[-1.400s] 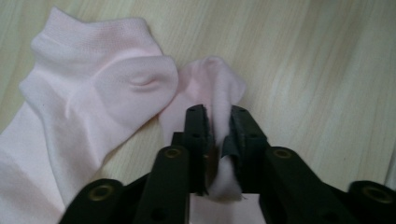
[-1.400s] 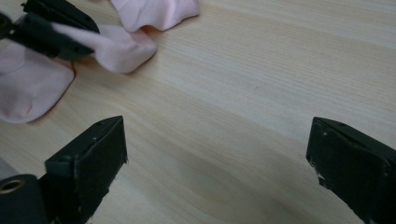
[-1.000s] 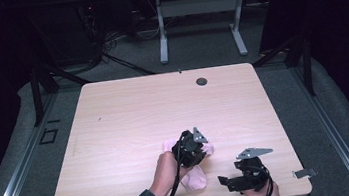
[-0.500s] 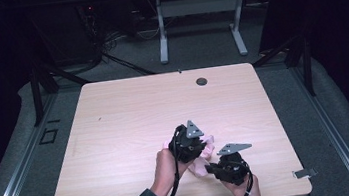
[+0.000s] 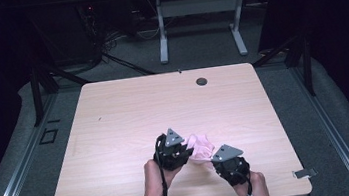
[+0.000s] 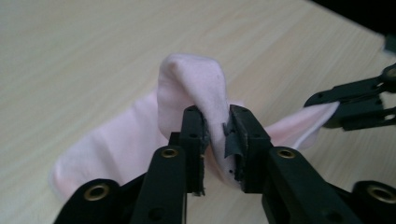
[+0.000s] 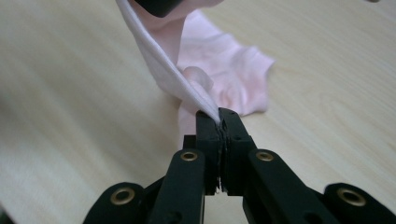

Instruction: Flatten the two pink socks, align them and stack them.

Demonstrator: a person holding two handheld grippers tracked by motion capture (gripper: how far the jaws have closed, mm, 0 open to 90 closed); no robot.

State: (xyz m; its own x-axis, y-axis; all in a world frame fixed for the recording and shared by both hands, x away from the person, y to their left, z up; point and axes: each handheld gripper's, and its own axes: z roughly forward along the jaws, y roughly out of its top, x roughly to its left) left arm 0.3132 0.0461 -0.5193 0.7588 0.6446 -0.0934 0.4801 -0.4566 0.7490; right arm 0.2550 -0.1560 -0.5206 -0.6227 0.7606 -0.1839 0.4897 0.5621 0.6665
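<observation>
The pink cloth lies bunched near the worktop's front edge, the right gripper clenched on its hem while the left gripper's jaws have just been easing apart around a raised fold — handover made, spreading or folding left.

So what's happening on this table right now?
A person works a pale pink cloth near the front edge of a wooden table with a gripper in each hand. The right gripper is clamped shut on a thin edge of the cloth. The left gripper has a raised fold between its jaws; they have just been opening, and the fold sits loosely in the gap.
</observation>
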